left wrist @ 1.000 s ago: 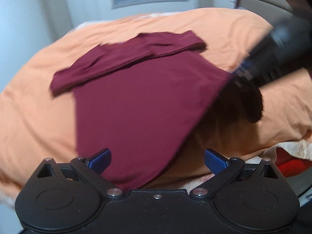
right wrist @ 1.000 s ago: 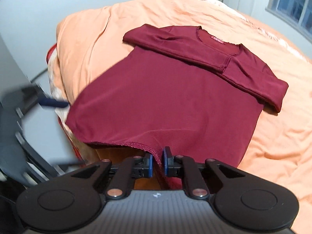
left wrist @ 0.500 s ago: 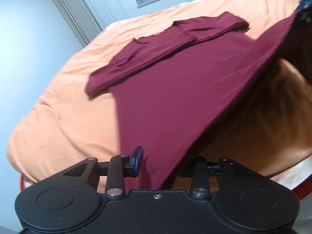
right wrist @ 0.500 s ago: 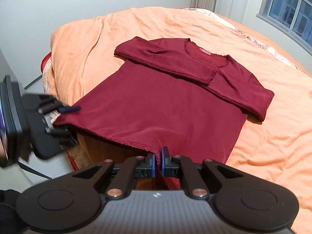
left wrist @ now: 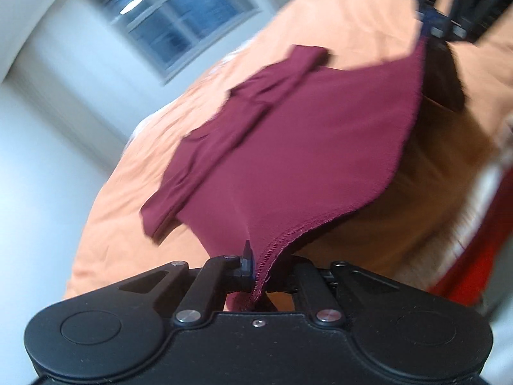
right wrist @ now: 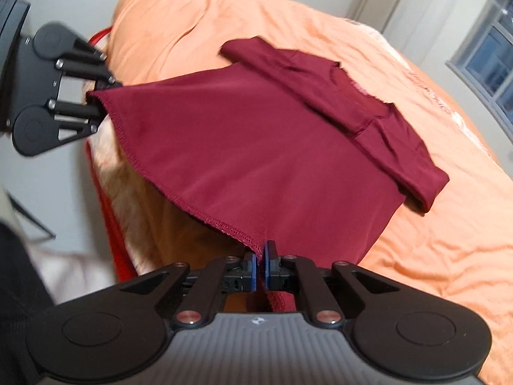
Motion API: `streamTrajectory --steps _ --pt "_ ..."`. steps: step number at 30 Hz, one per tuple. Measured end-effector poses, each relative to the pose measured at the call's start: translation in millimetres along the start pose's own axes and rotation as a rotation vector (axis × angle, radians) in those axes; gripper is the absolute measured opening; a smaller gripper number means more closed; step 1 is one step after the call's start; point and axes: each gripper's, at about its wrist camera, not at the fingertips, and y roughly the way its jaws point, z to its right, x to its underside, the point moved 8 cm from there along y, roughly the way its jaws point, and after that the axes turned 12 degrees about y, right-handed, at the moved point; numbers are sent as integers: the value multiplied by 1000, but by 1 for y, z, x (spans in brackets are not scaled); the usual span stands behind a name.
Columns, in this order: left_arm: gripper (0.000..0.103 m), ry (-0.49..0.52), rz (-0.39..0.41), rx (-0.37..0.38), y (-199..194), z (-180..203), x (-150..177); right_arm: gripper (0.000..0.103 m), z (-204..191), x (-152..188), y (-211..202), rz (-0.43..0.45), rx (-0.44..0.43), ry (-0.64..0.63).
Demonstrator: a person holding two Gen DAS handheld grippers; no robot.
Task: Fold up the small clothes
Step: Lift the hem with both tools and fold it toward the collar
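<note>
Hem first, nearest both cameras: the stitched bottom edge of the maroon shirt (right wrist: 256,141) runs straight into our right gripper (right wrist: 260,261), whose blue pads are pressed together on the corner of the fabric. Our left gripper (left wrist: 256,268) is likewise clamped on the opposite hem corner; the right wrist view shows it off to the side (right wrist: 99,96) with cloth bunched at its tips. The left view is motion-blurred, so we read that grip partly from the other camera.

Between the two grips the hem hangs lifted and fairly taut above the near edge of the bed (right wrist: 433,231), with shadow beneath it. Farther out, the upper body of the shirt lies flat on the orange cover, both sleeves (right wrist: 336,96) already folded across the chest, neckline at the far end. Beyond that, a window (left wrist: 179,22) and pale walls.

We judge the step in hand to be the bottom-to-top fold. To do it well, we should:
- keep both corners level and evenly tensioned,
- carry the hem forward over the sleeves toward the neckline,
- lower it before releasing, so the folded sleeves are not dragged out of place,
- line up the side edges as it settles.
</note>
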Motion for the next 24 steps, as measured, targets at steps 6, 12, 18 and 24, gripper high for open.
streamTrajectory --steps 6,12,18,24 --pt "3 20 13 128 -40 8 12 5 -10 31 -24 -74 -61 -39" --pt "3 -45 -15 270 -85 4 25 5 -39 55 -56 -141 -183 -65" --pt "4 -168 -62 280 -64 -29 15 6 -36 29 -52 -90 -146 -47" --pt "4 -285 -34 282 -47 -86 1 6 -11 -31 -49 31 -22 -94"
